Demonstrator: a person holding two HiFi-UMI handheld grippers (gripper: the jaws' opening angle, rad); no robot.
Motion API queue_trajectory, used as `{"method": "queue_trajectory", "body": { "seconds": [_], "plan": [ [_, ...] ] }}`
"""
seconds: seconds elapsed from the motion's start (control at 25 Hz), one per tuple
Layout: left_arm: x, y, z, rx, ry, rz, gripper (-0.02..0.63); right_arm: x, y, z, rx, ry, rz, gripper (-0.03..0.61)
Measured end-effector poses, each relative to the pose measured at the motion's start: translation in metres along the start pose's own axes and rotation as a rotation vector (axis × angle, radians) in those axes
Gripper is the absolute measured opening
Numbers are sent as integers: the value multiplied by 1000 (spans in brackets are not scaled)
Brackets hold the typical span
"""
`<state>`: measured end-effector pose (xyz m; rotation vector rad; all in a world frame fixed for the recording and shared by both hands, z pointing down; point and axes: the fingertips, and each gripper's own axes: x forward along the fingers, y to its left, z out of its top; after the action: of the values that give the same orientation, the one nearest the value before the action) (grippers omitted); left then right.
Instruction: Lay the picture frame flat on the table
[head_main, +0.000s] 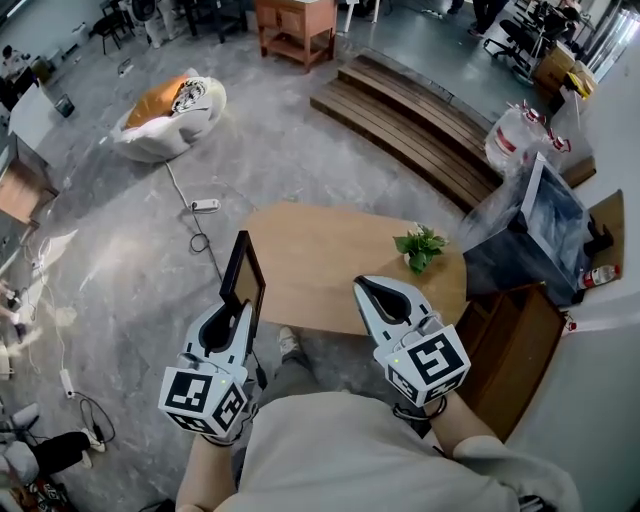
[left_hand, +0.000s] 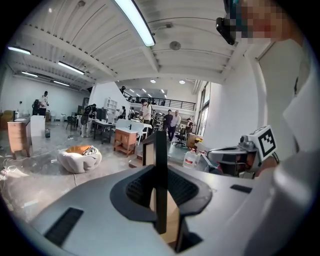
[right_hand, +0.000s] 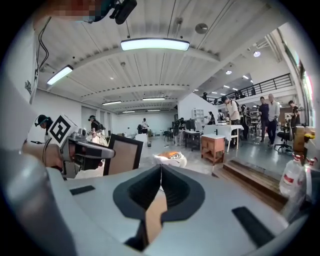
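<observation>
While the left gripper (head_main: 241, 312) is pinching the picture frame (head_main: 245, 278), the frame is standing up on its edge, not lying flat. The jaws are pressing on the thin black side of the frame, one on each face. The frame is hanging in the air by the left end of the wooden tabletop (head_main: 320, 262). I cannot tell if its bottom is touching the wood.

The right gripper (head_main: 371, 289) is hovering over the near edge of the tabletop, just beside the other one. Its jaws are pressed together and are holding nothing.

A little green plant (head_main: 420, 247) is sitting at the far right of the tabletop, well apart from the frame.

I think the laying down is only starting. Some things could be going wrong from here. The jaws are holding only a thin bit of the frame, so it could be slipping or swinging as it tips over. The frame is very near the edge of the tabletop, so part of it could be hanging off, and then it could be falling to the floor. Opening the jaws while the frame is up high would be letting it drop with a bang.
</observation>
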<state>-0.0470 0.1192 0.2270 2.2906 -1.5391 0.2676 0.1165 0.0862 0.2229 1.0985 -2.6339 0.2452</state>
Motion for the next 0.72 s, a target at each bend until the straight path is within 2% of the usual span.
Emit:
{"method": "queue_trajectory", "body": {
  "seconds": [0.44, 0.72],
  "plan": [
    [65, 116, 50, 4, 48, -88, 67, 120, -20, 31, 32, 79, -83, -3],
    [99, 150, 64, -2, 56, -133, 67, 160, -39, 44, 40, 81, -136, -3]
  ]
}}
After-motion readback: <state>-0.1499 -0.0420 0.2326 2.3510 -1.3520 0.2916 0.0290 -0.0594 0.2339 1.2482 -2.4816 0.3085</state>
